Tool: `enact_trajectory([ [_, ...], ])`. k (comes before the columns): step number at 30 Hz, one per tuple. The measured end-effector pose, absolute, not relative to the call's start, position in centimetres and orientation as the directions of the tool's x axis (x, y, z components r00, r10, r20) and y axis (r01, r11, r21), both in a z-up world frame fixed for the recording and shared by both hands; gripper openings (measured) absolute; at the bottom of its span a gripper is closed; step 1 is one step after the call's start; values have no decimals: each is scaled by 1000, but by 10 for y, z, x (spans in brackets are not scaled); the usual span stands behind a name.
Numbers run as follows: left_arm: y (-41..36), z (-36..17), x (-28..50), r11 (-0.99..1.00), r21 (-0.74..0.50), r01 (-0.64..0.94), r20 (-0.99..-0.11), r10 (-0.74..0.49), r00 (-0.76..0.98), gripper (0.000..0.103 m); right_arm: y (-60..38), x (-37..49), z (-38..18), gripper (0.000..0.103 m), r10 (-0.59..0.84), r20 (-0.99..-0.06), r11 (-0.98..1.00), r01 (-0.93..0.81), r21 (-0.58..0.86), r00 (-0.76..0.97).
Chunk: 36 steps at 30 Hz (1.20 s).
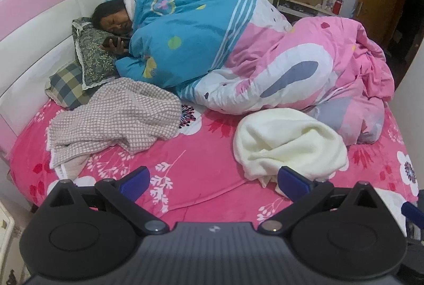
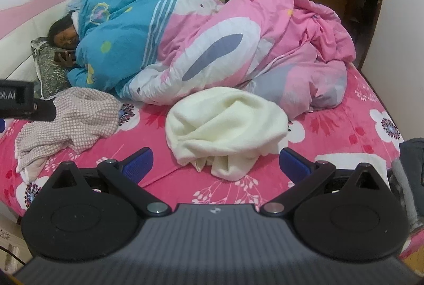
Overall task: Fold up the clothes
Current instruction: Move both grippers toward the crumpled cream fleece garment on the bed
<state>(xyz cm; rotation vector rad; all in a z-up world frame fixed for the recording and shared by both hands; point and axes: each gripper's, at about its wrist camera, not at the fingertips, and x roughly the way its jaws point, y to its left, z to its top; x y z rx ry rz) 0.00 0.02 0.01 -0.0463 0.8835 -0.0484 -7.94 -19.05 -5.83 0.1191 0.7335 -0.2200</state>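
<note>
While both tools hang over the near edge of a bed [image 1: 201, 195] w/ a bright pink floral sheet, two garments lie crumpled on it. Landmark: the cream garment [image 1: 288, 144], a soft, fleecy, pale-yellow piece bunched into a rounded heap, folds tucked under on its near side. Left of it, well apart across bare sheet, lies a checked garment [image 1: 116, 115], pinkish-beige w/ a small white grid, loosely rumpled, one corner trailing toward the bed edge. Behind the cream garment sits a big quilt [image 1: 265, 57], blue at one end, pink and white at the other, touching the heap's far side. A person [image 1: 114, 22] lies under the quilt's blue end, far left of the cream piece, head on a pillow [image 1: 92, 54].

Left tool [image 1: 214, 180]: blue-padded fingers spread wide, holding nothing; its right finger overlaps the cream garment's near edge in view, contact unclear. Right tool [image 2: 216, 161]: also spread wide, empty; the cream garment's [image 2: 225, 123] near hem lies between its fingers, just ahead. The checked garment [image 2: 71, 120] is left of that.
</note>
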Motion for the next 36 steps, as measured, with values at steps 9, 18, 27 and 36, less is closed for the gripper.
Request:
enact_trajectory([
  [9, -7, -3, -7, 998, 24, 54, -757, -17, 653, 103, -190, -84, -62, 102, -194, -683, 953, 302, 41, 704],
  [18, -13, -19, -15, 997, 51, 59, -761, 1, 649, 103, -194, -81, -62, 102, -211, -723, 936, 348, 43, 658],
  [27, -16, -23, -16, 995, 75, 64, -757, 15, 654, 103, -194, -84, -62, 102, -226, -736, 931, 364, 30, 638],
  [36, -9, -25, -13, 997, 73, 37, -770, 32, 638, 103, -193, -84, -63, 102, -227, -742, 932, 361, 22, 631],
])
